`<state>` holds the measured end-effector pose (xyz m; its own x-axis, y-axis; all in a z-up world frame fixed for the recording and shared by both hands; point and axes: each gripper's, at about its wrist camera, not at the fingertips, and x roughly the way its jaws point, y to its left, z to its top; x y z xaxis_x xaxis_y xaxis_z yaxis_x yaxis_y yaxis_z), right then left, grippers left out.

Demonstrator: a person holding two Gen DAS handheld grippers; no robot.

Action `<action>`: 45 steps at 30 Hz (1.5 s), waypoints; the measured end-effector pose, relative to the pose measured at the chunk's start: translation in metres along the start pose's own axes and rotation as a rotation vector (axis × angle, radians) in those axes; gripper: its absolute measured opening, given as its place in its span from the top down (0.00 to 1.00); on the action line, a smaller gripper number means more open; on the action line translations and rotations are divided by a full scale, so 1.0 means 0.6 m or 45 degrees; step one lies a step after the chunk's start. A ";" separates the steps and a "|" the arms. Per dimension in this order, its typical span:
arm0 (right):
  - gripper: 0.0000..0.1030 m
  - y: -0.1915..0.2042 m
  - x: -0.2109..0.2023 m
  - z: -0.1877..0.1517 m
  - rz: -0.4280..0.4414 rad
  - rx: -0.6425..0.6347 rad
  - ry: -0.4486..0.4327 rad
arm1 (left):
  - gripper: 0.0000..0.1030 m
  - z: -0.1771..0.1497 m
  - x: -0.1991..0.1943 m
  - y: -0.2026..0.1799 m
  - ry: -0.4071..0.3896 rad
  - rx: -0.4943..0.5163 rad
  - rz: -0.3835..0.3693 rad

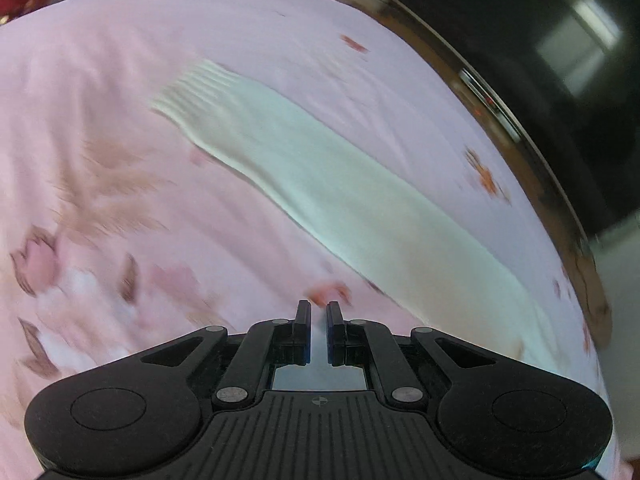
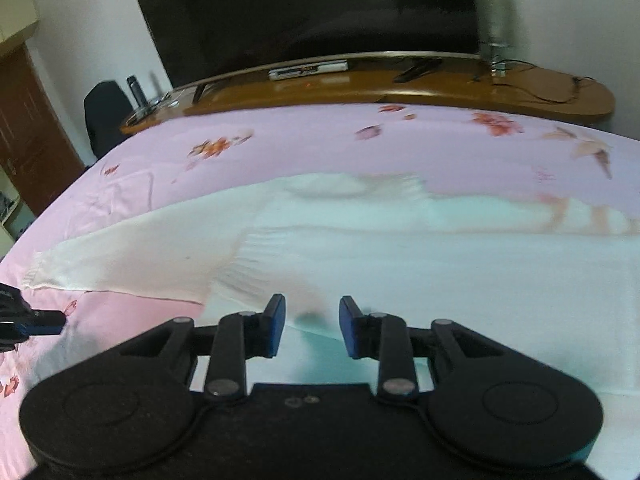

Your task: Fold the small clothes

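A white knit garment (image 2: pixel 440 280) lies flat on the pink flowered bedsheet (image 2: pixel 320 144). One sleeve (image 2: pixel 120 256) stretches out to the left. A ribbed cuff (image 2: pixel 244 272) is folded over the body. In the left wrist view that long sleeve (image 1: pixel 320 184) runs diagonally, with its ribbed cuff (image 1: pixel 192 88) at the far end. My left gripper (image 1: pixel 319 312) is shut over the sheet beside the sleeve, holding no cloth I can make out; its tip (image 2: pixel 44 322) shows at the left edge of the right wrist view. My right gripper (image 2: pixel 312 312) hovers open over the garment's body with nothing pinched.
Beyond the bed's far edge a wooden console (image 2: pixel 400 84) carries a large dark screen (image 2: pixel 304 12), a glass vase (image 2: pixel 496 16) and cables. A black chair (image 2: pixel 106 112) stands at the left corner. The screen (image 1: pixel 540 60) also fills the left wrist view's upper right.
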<state>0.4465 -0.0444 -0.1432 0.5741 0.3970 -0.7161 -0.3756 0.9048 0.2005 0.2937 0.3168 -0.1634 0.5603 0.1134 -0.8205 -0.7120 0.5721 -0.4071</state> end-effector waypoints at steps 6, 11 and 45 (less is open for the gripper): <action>0.69 0.018 0.033 0.006 -0.019 -0.010 0.020 | 0.95 0.043 0.015 0.051 -0.074 -0.174 0.001; 0.69 0.029 0.044 -0.004 -0.034 -0.067 0.018 | 0.93 0.059 0.034 0.070 -0.077 -0.314 -0.054; 0.69 0.042 0.056 0.013 -0.139 -0.151 0.017 | 0.97 0.088 0.070 0.082 -0.292 -0.499 -0.140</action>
<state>0.4618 -0.0073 -0.1569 0.6067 0.2941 -0.7385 -0.3949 0.9178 0.0411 0.3045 0.3929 -0.1967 0.6891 0.2708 -0.6722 -0.7246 0.2455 -0.6440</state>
